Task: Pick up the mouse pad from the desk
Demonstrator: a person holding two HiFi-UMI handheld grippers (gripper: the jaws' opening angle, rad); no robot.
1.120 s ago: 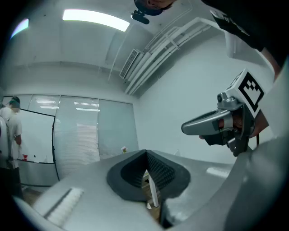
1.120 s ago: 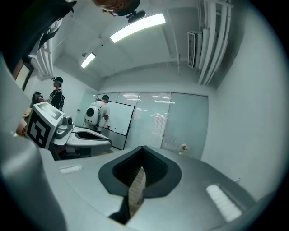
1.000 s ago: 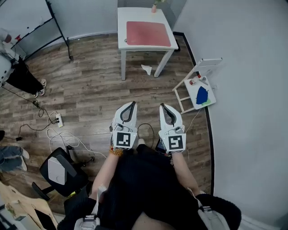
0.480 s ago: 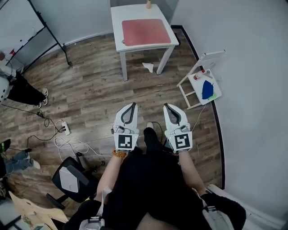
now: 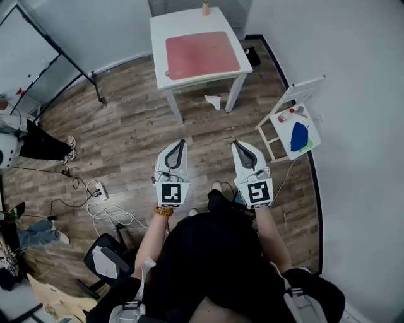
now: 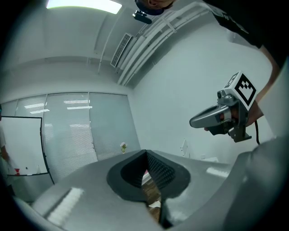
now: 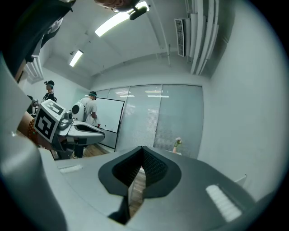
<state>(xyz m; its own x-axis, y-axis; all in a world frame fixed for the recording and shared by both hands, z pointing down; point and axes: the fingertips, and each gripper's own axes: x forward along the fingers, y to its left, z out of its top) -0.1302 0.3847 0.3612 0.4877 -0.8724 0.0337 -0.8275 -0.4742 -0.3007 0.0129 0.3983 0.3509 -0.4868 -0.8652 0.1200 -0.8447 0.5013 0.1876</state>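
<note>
1. Left tongs (image 5: 180,143) and right tongs (image 5: 238,144) are both clenched and grasp nothing. Each one's own view shows its dark pads meeting at the tip, with only floor showing through the slit below.
2. I have them side by side in front of me, pointing ahead over the wood floor (image 5: 126,135). There is a gap between them, and each marker cube sits back by my wrists.
3. My target, the mouse pad (image 5: 202,54), is a pinkish-red rectangle lying flat on the white surface (image 5: 161,79). It is ahead of both tongs and well apart from them, at the top of the head view.
4. It covers most of that top and leaves a white border on every side.
5. A small pale pink item (image 5: 205,7) stands at the surface's far edge, beyond the pad and not touching it. I cannot tell what it is.
6. Below the surface, near its right front leg, a white scrap (image 5: 213,101) lies on the floor.
7. By the right wall, a small white stand (image 5: 281,129) carries a blue thing (image 5: 300,135) and a little red-topped bottle (image 5: 284,115).
8. Off to the left I see a power strip (image 5: 99,189) with loose cables, a black office chair (image 5: 107,262) and a person (image 5: 38,146) at the frame's edge.
</note>
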